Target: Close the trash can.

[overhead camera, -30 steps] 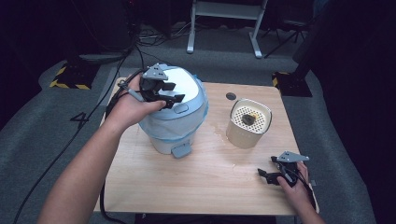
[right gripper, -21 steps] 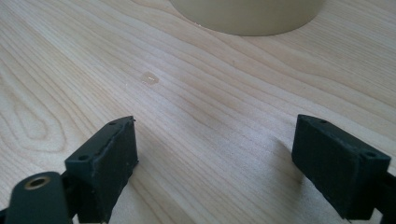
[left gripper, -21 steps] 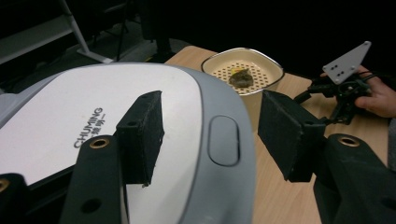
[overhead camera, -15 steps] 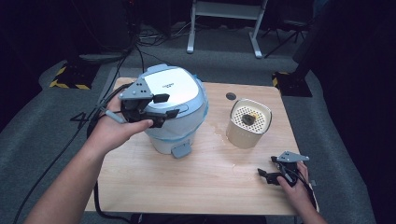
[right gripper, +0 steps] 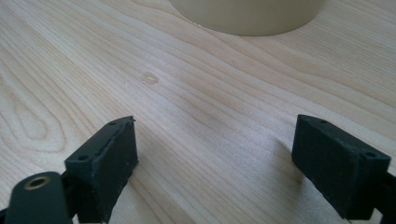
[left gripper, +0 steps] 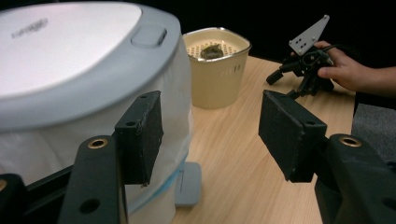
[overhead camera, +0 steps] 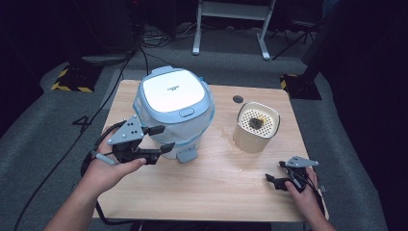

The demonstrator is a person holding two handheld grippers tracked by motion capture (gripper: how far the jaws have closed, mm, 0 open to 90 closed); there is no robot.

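Observation:
A white and blue-grey cooker (overhead camera: pixel 174 109) with its lid shut stands at the table's back left; in the left gripper view the cooker (left gripper: pixel 70 84) looms large at the left. My left gripper (overhead camera: pixel 156 140) hangs open just in front of and left of the cooker, near its front foot, holding nothing. To the right stands a cream perforated basket (overhead camera: pixel 256 126) with a dark lump inside, seen as the basket (left gripper: pixel 216 65) behind the jaws. My right gripper (overhead camera: pixel 274 180) rests open low over the wood at the front right, empty; the right gripper (right gripper: pixel 215 158) spans bare wood.
The wooden table (overhead camera: pixel 216 183) has a small dark hole (overhead camera: pixel 237 99) at the back. A wet patch (overhead camera: pixel 223 134) lies between cooker and basket, and a droplet (right gripper: pixel 150 78) sits on the wood. Cables (overhead camera: pixel 103 108) trail off the left edge. Dark floor surrounds the table.
My left gripper has come off the cooker's lid and dropped toward me, down to the cooker's front left side. The right gripper has stayed where it was.

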